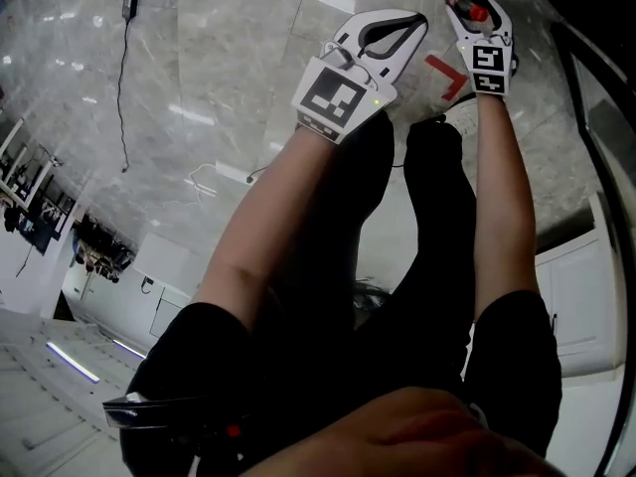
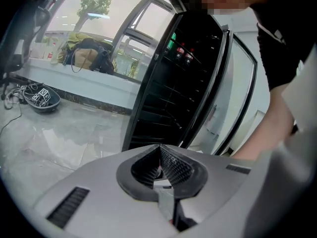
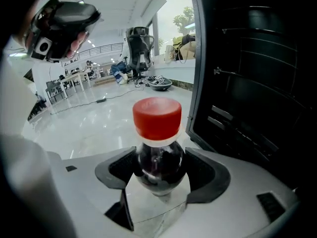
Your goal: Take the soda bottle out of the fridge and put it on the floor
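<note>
Soda bottle (image 3: 158, 155): one, clear plastic, dark liquid, smooth round red cap (image 3: 157, 117), neck clamped between ribbed black pads (image 3: 204, 171) of right gripper (image 3: 161, 171), just outside open fridge (image 3: 247, 83), over glossy marble floor (image 3: 99, 118). Left gripper (image 2: 159, 166) jaws pressed together, empty. Bottle body below jaws hidden; fridge shelves too dark to read

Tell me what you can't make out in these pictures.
- Soda bottle body and label: right gripper view, hidden below the right gripper clamping it. The head view shows only the red cap.
- Fridge shelves: right gripper view, too dark.
- Bottles on the fridge's top shelf: left gripper view, too small to identify.
</note>
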Demonstrator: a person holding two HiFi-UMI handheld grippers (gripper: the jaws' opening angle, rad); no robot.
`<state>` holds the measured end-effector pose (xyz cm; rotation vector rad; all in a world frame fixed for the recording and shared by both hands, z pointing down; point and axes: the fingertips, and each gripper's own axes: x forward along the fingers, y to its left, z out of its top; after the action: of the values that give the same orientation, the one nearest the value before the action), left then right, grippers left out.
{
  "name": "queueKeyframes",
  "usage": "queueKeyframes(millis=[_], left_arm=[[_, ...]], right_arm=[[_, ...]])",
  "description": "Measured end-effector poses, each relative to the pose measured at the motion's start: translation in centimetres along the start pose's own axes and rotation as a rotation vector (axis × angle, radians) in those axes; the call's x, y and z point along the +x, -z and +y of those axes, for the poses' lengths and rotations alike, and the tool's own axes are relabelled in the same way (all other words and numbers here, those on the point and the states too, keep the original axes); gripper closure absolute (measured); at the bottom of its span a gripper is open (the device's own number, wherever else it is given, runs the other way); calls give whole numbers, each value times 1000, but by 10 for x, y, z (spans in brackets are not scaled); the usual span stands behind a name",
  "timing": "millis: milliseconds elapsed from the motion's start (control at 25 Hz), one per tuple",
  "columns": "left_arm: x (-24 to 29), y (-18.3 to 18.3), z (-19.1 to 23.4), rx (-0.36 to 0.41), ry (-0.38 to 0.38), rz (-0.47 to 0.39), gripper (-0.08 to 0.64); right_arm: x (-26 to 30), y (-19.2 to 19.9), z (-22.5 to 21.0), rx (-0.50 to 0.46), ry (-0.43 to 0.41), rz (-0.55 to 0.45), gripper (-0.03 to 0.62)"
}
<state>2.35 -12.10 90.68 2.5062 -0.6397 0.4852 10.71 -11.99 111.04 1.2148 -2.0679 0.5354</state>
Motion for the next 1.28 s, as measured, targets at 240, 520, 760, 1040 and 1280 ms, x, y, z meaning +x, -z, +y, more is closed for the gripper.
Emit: queueKeyframes(millis=[240, 520, 760, 1040, 1280], left_arm=[[-5, -10, -2, 0, -3, 3, 555], [-12, -46, -6, 21, -3, -27, 555], [-30, -87, -20, 43, -2, -58, 555], [-80, -162, -66, 71, -8, -96, 555], [-139, -261, -147, 28, 98, -150, 555]], right_arm=[[-1, -6, 5, -4, -21, 21, 282], [-19, -13, 10, 27, -67, 52, 281], [-61, -51, 10, -26, -80, 32, 281], [-188, -165, 7, 109, -85, -138, 281], [-350, -304, 29, 146, -158, -366, 384]])
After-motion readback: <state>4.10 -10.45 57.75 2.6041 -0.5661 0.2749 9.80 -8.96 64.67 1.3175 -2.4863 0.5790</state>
